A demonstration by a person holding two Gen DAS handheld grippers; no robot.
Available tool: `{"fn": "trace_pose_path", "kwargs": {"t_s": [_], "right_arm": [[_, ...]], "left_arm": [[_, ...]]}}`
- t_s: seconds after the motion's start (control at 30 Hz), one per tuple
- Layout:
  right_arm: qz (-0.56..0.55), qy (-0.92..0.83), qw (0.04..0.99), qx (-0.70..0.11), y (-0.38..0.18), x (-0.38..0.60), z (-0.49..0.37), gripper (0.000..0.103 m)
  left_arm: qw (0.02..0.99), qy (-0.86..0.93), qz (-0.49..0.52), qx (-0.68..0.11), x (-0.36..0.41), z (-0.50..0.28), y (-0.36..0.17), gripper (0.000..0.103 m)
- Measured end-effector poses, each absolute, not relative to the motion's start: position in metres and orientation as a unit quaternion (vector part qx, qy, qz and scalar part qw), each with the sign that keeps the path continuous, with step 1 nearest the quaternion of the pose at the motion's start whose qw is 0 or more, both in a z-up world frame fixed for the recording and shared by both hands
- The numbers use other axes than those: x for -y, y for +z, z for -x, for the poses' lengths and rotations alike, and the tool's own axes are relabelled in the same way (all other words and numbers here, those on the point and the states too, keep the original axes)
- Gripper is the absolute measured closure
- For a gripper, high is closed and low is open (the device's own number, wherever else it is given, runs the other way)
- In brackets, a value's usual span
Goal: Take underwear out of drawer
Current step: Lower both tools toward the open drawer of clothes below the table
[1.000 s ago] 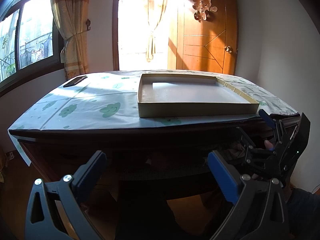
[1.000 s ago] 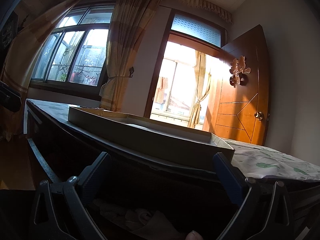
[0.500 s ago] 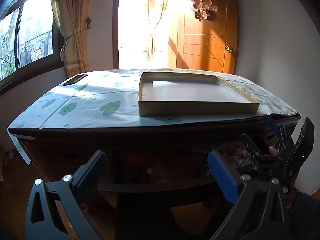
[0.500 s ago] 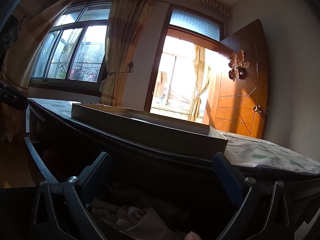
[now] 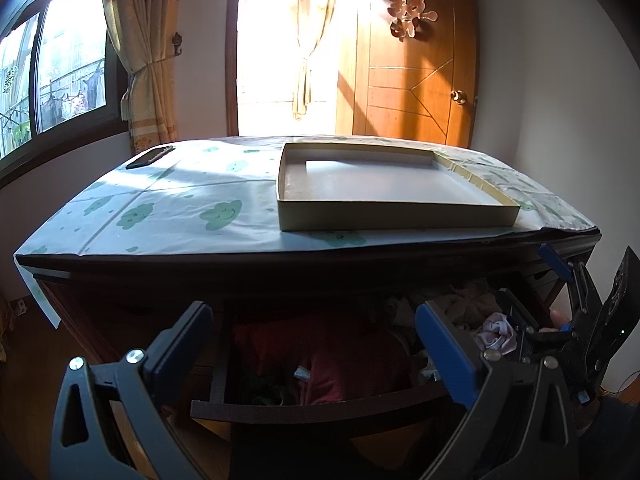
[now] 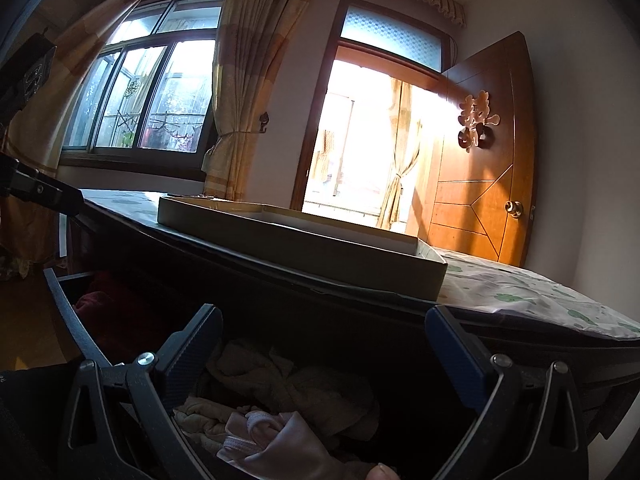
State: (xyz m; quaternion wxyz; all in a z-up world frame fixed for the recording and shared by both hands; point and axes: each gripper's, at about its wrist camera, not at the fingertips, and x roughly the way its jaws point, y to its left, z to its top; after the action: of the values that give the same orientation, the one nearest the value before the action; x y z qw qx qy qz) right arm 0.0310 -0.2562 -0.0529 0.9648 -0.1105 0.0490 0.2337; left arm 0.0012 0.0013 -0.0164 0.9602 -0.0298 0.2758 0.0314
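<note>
The dark wooden drawer (image 5: 312,404) under the table top stands pulled out; its left wall shows in the right wrist view (image 6: 76,320). Inside lie a dark red garment (image 5: 320,352), beige clothes (image 6: 296,384) and a pale lilac underwear piece (image 5: 498,334), also seen in the right wrist view (image 6: 276,436). My left gripper (image 5: 316,352) is open and empty in front of the drawer. My right gripper (image 6: 324,348) is open over the drawer's right end, above the clothes; it also shows in the left wrist view (image 5: 576,320).
A shallow open cardboard box (image 5: 384,188) sits on the table's cloud-print cover (image 5: 180,208). A black remote (image 5: 150,157) lies at the far left. A wooden door (image 5: 416,76) and curtained windows stand behind.
The drawer has slid out toward me, and the clothes inside have come into view. Both grippers stay open.
</note>
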Motion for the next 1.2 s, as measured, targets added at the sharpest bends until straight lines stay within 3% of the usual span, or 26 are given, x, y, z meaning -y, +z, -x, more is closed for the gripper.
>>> {"fn": "trace_pose_path", "kwargs": {"t_s": [1.2], "right_arm": [[0.113, 0.226, 0.959, -0.132, -0.047, 0.26, -0.016, 0.0]], "left_arm": [[0.96, 0.023, 0.052, -0.275, -0.017, 0.001, -0.007, 0.0]]}}
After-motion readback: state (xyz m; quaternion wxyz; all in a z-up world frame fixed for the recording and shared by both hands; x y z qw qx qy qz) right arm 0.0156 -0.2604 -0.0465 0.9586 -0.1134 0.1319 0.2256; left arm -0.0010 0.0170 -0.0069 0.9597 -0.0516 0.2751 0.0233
